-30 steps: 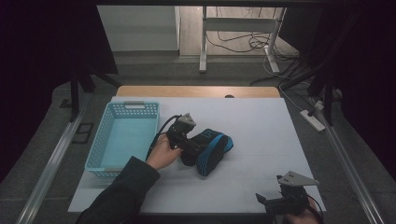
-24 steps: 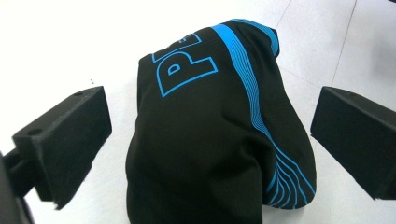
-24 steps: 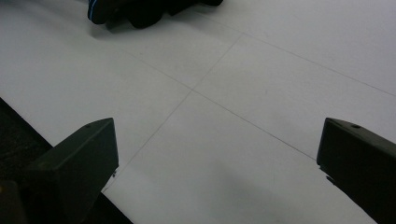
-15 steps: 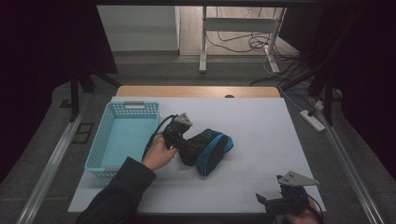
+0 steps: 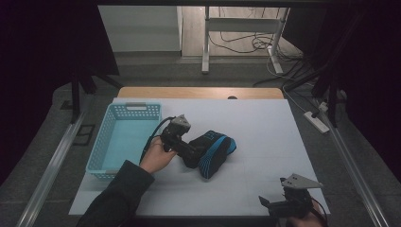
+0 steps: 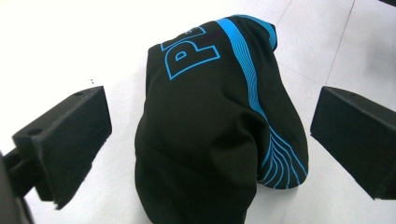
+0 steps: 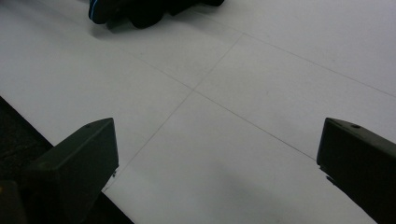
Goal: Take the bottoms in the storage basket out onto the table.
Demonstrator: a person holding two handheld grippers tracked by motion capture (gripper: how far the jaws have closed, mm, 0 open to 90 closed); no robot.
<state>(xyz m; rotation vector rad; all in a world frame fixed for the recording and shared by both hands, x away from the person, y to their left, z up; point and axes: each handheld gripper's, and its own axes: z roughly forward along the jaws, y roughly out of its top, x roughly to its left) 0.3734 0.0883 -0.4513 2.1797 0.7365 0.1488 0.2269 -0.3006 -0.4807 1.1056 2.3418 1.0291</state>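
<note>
Black fabric with blue striping and blue outlined lettering forms the bundle (image 6: pixel 210 121), which lies on the white table (image 5: pixel 265 123) just right of the blue basket (image 5: pixel 124 142) and near the table's middle. The left gripper (image 6: pixel 210 140) is at the bundle with its jaws spread wide, one on each side of the cloth and neither touching it in the left gripper view; in the high view the left hand (image 5: pixel 156 158) brings it in from the basket side. The step in hand appears to be a grasp of the bundle, probably for transfer to the basket. To do it well, advance the gripper until the jaws stand alongside the thickest part of the cloth, keep them low to the table so that they take the whole thickness and not a loose top layer, then close firmly, since soft fabric compresses and can slip. Lift straight up before moving sideways, so that the bundle clears the basket wall. The right gripper (image 7: pixel 215 186) rests at the near right corner of the table, well apart from the bundle, with its jaws spread and nothing between them; it needs no action. Compared with the high view of one second ago, the left hand and gripper are in nearly the same place at the bundle, the bundle has not visibly moved, and the right gripper has not shifted.
</note>
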